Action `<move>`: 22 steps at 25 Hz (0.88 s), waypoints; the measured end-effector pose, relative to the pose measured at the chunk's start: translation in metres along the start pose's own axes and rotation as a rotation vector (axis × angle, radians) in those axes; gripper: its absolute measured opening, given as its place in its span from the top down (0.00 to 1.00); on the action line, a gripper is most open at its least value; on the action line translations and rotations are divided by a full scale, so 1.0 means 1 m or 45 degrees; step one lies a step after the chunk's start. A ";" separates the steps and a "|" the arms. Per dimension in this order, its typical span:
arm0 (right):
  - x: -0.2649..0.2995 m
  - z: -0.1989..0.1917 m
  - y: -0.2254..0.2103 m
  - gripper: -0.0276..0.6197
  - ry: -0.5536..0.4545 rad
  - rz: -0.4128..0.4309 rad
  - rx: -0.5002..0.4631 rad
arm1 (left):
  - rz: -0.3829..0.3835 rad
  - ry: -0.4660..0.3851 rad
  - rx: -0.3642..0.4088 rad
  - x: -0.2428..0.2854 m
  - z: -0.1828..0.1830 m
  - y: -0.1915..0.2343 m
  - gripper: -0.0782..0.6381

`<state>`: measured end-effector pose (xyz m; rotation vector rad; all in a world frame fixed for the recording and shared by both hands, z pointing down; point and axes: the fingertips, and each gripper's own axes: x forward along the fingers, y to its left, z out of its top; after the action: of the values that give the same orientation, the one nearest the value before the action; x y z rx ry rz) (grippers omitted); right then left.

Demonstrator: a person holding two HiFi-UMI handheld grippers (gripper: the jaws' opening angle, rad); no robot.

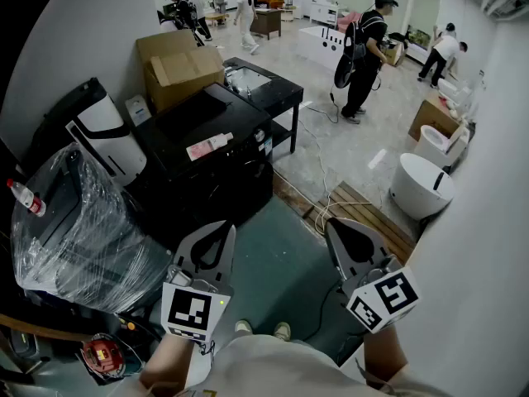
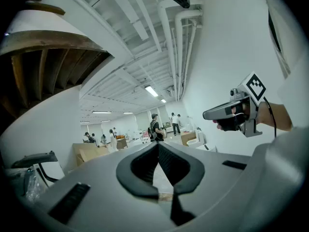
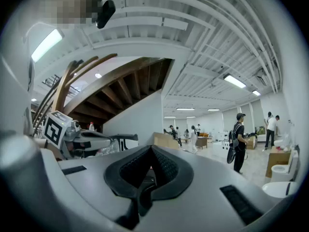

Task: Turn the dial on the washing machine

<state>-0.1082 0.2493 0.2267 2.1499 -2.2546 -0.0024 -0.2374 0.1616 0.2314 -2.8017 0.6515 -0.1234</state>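
Here, beside a plastic-wrapped appliance [image 1: 74, 230], the left gripper [image 1: 225, 228] hangs with its jaws pressed together on nothing. The black washing machine [image 1: 231, 190] stands ahead, well apart, its dial too small to make out. The right gripper [image 1: 331, 224] is likewise clamped empty. Closed jaws would likely knock the dial rather than grasp it, and the floor cable [image 1: 316, 209] could snag a step.

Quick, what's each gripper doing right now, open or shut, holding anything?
Left gripper: shut, jaws together, holding nothing.
Right gripper: shut, jaws together, holding nothing.
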 end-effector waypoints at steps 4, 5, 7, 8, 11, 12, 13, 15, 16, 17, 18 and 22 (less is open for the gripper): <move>-0.004 -0.001 -0.006 0.91 -0.005 0.008 0.032 | 0.006 0.013 -0.022 0.002 -0.001 -0.006 0.86; -0.005 -0.002 -0.008 0.91 0.006 0.005 0.032 | 0.007 0.015 -0.026 0.002 -0.001 -0.008 0.86; -0.007 -0.006 -0.014 0.91 0.026 -0.004 0.035 | 0.002 0.019 -0.030 0.005 0.001 -0.012 0.86; -0.009 -0.007 -0.017 0.91 0.031 -0.009 0.039 | -0.006 0.019 -0.028 0.006 0.002 -0.015 0.86; -0.015 -0.010 -0.026 0.91 0.027 -0.021 0.052 | -0.020 0.018 -0.020 0.011 0.003 -0.026 0.86; -0.017 -0.010 -0.029 0.91 0.022 -0.022 0.052 | -0.020 0.019 -0.022 0.012 0.003 -0.028 0.86; -0.019 -0.010 -0.031 0.91 0.020 -0.026 0.050 | -0.019 0.019 -0.025 0.013 0.003 -0.031 0.86; -0.023 -0.011 -0.037 0.91 0.028 -0.037 0.049 | -0.025 0.019 -0.019 0.016 0.002 -0.035 0.86; -0.025 -0.012 -0.040 0.91 0.029 -0.041 0.052 | -0.033 0.021 -0.008 0.017 0.001 -0.036 0.86; -0.027 -0.013 -0.043 0.91 0.025 -0.041 0.062 | -0.038 0.025 -0.003 0.018 0.000 -0.038 0.86; -0.030 -0.013 -0.045 0.91 0.014 -0.040 0.077 | -0.037 0.027 -0.009 0.020 0.000 -0.039 0.86; -0.032 -0.013 -0.057 0.78 -0.024 -0.053 0.098 | -0.032 0.034 -0.029 0.032 0.000 -0.039 0.86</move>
<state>-0.0495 0.2785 0.2378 2.2437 -2.2554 0.0647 -0.1925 0.1811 0.2423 -2.8356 0.6276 -0.1599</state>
